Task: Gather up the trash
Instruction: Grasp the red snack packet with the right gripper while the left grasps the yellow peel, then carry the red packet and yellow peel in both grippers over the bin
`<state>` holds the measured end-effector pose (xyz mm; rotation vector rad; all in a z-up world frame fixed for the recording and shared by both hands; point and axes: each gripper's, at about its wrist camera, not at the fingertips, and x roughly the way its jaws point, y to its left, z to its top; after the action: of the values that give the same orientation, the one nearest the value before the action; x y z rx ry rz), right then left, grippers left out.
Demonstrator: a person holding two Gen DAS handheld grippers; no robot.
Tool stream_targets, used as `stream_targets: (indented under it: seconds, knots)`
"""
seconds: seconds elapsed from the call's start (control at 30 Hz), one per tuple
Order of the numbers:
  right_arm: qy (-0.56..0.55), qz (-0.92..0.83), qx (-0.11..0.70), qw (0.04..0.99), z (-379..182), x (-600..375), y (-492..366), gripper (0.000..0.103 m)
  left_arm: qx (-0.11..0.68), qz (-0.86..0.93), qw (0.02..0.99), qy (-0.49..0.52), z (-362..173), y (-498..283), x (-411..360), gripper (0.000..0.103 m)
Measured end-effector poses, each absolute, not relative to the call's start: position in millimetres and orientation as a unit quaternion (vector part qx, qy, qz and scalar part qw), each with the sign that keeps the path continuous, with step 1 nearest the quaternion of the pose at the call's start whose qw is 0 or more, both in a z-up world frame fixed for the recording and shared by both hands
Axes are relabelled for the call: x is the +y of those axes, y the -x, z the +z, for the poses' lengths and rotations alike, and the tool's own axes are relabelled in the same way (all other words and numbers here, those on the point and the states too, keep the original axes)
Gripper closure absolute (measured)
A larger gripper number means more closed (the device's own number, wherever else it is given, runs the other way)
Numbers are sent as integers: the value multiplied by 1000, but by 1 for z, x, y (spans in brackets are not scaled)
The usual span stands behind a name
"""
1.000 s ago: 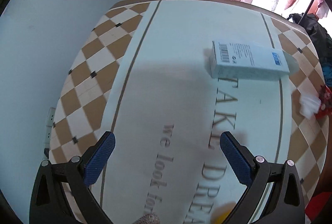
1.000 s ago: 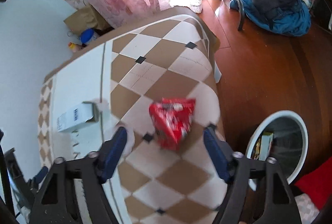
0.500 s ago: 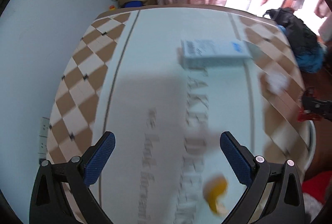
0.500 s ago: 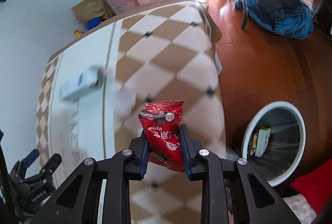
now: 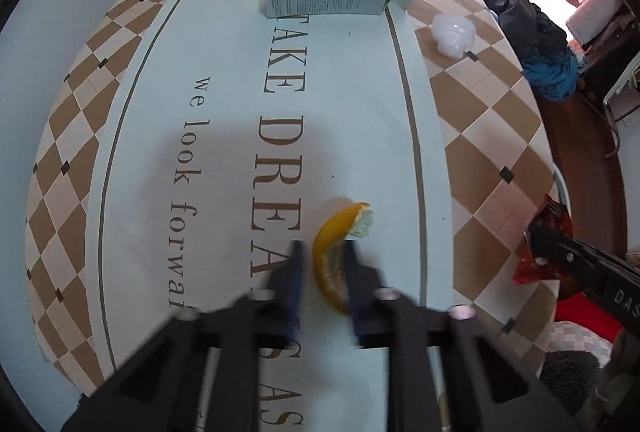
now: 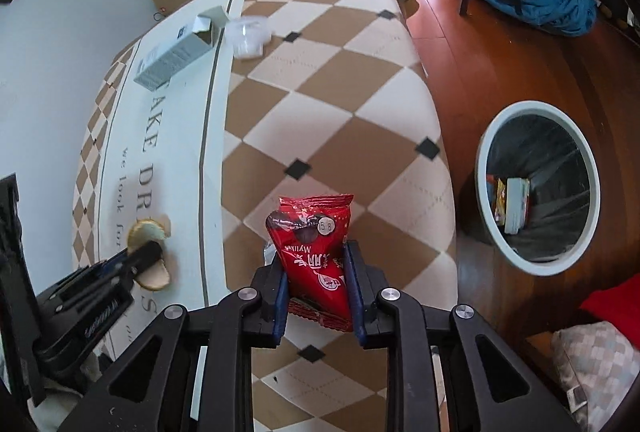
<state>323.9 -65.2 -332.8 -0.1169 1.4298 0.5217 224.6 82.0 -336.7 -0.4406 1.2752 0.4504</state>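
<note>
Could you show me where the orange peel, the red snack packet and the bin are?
orange peel (image 5: 325,252): left wrist view, on its yellow outer skin.
red snack packet (image 6: 314,240): right wrist view, on its printed front.
bin (image 6: 483,152): right wrist view, on its white rim.

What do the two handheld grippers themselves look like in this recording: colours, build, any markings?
Both match: the left gripper and right gripper have matte black frames with triangular cut-outs, silver round rivets at the joints, and blue textured pads inside the fingers. White lettering runs along each body, only partly readable. No cables, hands or sleeves show.
</note>
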Motion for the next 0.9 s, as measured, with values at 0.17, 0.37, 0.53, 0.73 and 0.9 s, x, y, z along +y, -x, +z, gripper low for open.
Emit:
stream_targets:
  seconds: [0.17, 0.37, 0.53, 0.73, 0.9]
  knots:
    - [49, 245, 642, 725, -324, -67, -315, 78, 570, 216, 769, 194, -320, -216, 76, 98]
    - [42, 265, 619, 738, -293, -71, -308, 78, 536, 223, 792, 188, -280, -202, 70, 98]
    - [22, 283, 592, 754, -254, -86, -308, 78, 504, 215, 818, 175, -237, -199, 55, 98]
    - [1, 279, 561, 780, -210, -132, -319, 78, 478, 163, 850, 151, -198, -226, 11, 98]
    - [-21, 245, 553, 796, -194, -192, -339, 78, 473, 99, 864, 144, -190, -269, -42, 98]
